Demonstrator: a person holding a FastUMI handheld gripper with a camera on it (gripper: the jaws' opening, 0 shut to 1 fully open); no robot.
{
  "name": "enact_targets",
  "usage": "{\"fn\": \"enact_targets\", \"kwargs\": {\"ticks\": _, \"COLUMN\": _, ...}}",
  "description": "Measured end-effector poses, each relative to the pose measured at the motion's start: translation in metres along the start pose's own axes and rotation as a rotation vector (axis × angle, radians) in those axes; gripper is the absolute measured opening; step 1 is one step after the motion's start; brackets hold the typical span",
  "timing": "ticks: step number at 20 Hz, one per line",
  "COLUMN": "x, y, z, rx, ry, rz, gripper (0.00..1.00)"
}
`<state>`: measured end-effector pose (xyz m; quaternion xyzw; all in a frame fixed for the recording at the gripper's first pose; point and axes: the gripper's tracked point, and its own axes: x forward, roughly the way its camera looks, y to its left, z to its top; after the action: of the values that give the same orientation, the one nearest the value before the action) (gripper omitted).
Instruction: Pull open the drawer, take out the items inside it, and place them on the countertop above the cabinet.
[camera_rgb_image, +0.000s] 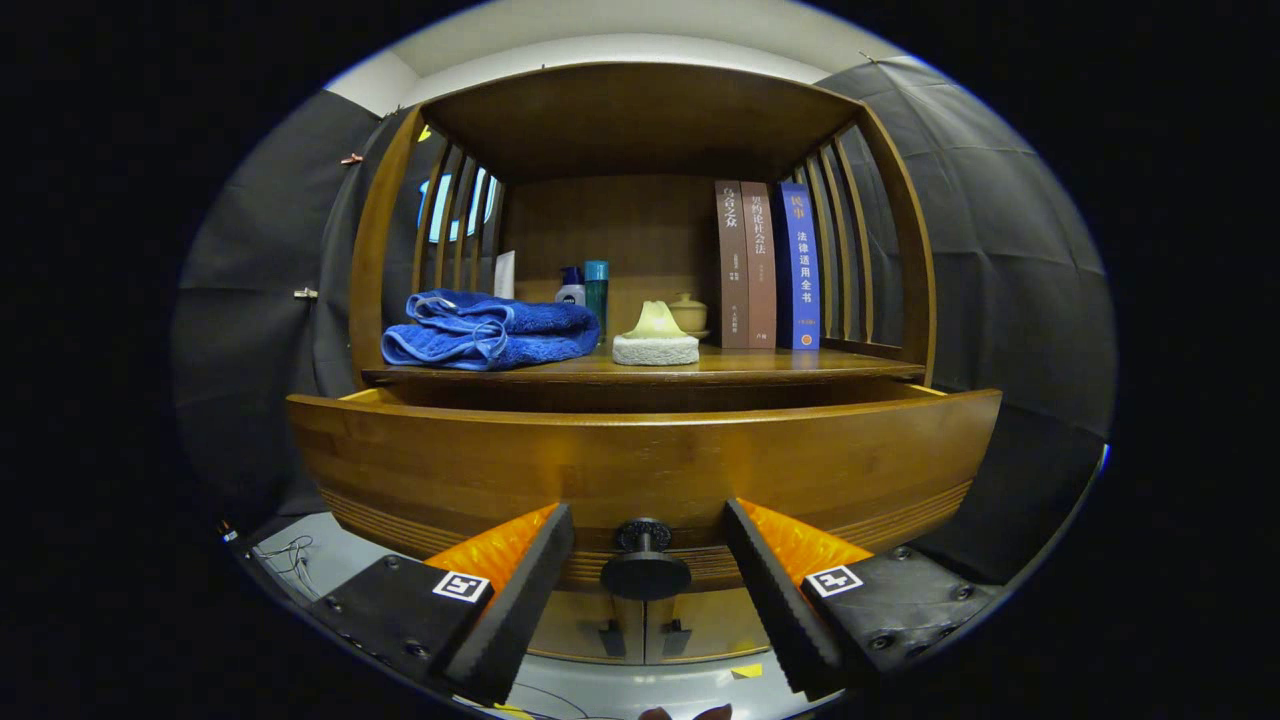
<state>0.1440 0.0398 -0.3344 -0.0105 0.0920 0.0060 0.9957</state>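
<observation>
The wooden drawer (640, 465) stands pulled part way out of the cabinet, its curved front facing me. A dark round knob (644, 570) sticks out from the lower middle of that front. My gripper (647, 535) is open, one finger on each side of the knob with a gap to each, touching nothing. The drawer's inside is hidden behind its front panel. Above it runs the countertop (780, 365), a wooden shelf surface.
On the countertop lie a folded blue towel (490, 330), a pale sponge-like block with a yellow piece on top (655, 340), two small bottles (585, 290), a small lidded pot (688, 312) and three upright books (768, 265). Slatted side walls flank the shelf. Cabinet doors (640, 625) sit below the drawer.
</observation>
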Motion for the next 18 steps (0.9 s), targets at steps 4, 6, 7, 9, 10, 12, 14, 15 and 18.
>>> {"fn": "enact_targets", "kwargs": {"ticks": 4, "x": 0.025, "y": 0.001, "z": 0.003, "rx": -0.006, "ry": 0.005, "rz": -0.003, "gripper": 0.99}}
{"fn": "enact_targets", "kwargs": {"ticks": 6, "x": 0.036, "y": 0.002, "z": 0.004, "rx": -0.007, "ry": 0.001, "rz": -0.006, "gripper": 0.99}}
{"fn": "enact_targets", "kwargs": {"ticks": 7, "x": 0.042, "y": 0.002, "z": 0.003, "rx": -0.009, "ry": 0.0, "rz": -0.006, "gripper": 0.99}}
{"fn": "enact_targets", "kwargs": {"ticks": 9, "x": 0.051, "y": 0.002, "z": 0.004, "rx": -0.016, "ry": -0.003, "rz": -0.008, "gripper": 0.99}}
{"fn": "enact_targets", "kwargs": {"ticks": 10, "x": 0.055, "y": 0.002, "z": 0.004, "rx": -0.019, "ry": -0.006, "rz": -0.008, "gripper": 0.99}}
{"fn": "enact_targets", "kwargs": {"ticks": 12, "x": 0.063, "y": 0.002, "z": 0.005, "rx": -0.021, "ry": -0.006, "rz": -0.007, "gripper": 0.99}}
{"fn": "enact_targets", "kwargs": {"ticks": 14, "x": 0.073, "y": 0.002, "z": 0.006, "rx": -0.029, "ry": -0.001, "rz": -0.005, "gripper": 0.99}}
{"fn": "enact_targets", "kwargs": {"ticks": 15, "x": 0.074, "y": 0.002, "z": 0.004, "rx": -0.032, "ry": 0.012, "rz": -0.007, "gripper": 0.99}}
{"fn": "enact_targets", "kwargs": {"ticks": 18, "x": 0.073, "y": 0.002, "z": 0.004, "rx": -0.049, "ry": -0.005, "rz": -0.008, "gripper": 1.0}}
